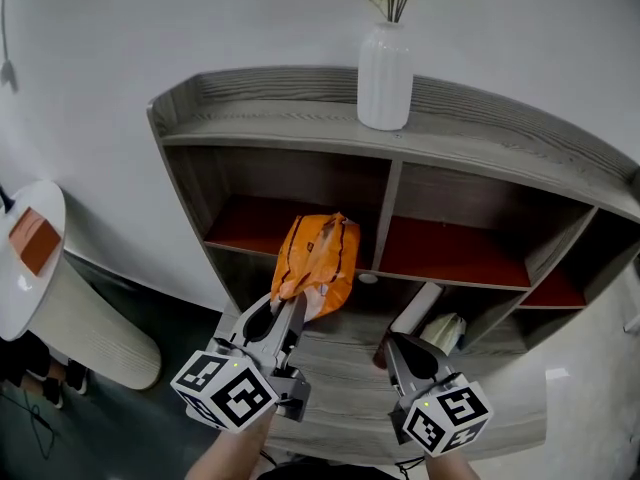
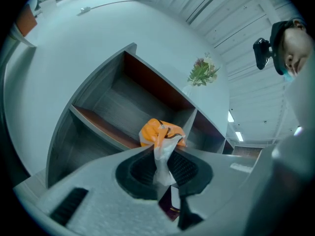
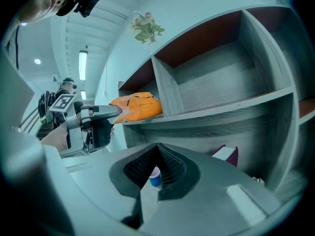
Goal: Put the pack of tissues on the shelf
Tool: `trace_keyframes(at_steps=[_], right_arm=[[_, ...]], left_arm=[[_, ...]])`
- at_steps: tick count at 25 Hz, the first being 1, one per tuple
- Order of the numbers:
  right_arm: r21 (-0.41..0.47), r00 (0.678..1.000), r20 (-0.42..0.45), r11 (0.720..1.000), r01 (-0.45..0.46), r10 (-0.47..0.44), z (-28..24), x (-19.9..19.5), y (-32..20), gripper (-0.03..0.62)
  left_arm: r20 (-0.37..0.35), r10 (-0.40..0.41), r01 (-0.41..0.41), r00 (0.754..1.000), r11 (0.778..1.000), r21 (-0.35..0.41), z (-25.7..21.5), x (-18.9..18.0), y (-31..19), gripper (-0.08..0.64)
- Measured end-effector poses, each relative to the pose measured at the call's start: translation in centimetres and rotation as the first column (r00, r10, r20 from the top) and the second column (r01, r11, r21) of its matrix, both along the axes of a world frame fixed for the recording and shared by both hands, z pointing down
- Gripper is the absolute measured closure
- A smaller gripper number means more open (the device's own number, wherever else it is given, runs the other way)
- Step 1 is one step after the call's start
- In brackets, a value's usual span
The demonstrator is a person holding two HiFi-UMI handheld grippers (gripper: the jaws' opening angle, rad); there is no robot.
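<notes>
Head view shows the placing step close to done. The pack of tissues [image 1: 318,261] sits just ahead of the left hand-held gripper [image 1: 290,313], at the front edge of the shelf's [image 1: 300,138] middle board and just beside the upright divider [image 1: 387,213]. In the right gripper view it seems to rest on that board, with its near end overhanging. The left jaws are nearly together, pinching the pale, scrunched wrapper tail [image 2: 162,163]. The pack is orange, soft and crumpled, with dark lines across it. Next, I'd judge, comes a nudge deeper in, then easing the jaws apart and drawing straight back. The right hand-held gripper [image 1: 400,353] hangs lower alongside, jaws together, holding nothing.
</notes>
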State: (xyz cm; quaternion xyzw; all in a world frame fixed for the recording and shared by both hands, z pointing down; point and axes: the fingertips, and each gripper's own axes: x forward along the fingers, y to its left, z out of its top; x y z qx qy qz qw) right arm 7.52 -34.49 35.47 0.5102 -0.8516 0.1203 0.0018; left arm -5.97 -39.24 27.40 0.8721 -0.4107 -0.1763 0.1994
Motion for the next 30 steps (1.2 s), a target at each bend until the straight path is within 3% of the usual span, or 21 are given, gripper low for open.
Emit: trace_keyframes(at_steps=[14,24,30], right_arm=[[-0.038,1.0,0.015,0.999,-0.016,0.016,1.0,-0.1,-1.4,0.597],[-0.049,0.999,0.024,0.998,-0.027,0.028,1.5,0.2,-1.9,0.597],[-0.054,0.999,0.024,0.998,-0.034,0.035,1.6,0.5,-1.8,0.597]], left_arm=[[0.064,-0.063,0.065,0.996,0.997,-0.028,0.9,0.5,-3.6,0.488],[0.169,-0.23,0.23,0.958,0.973,0.018,1.3,-0.7,-5.7,0.264],[0.214,-0.284,0.28,0.935,0.959,0.052,1.4,-0.4,-6.7,0.181]])
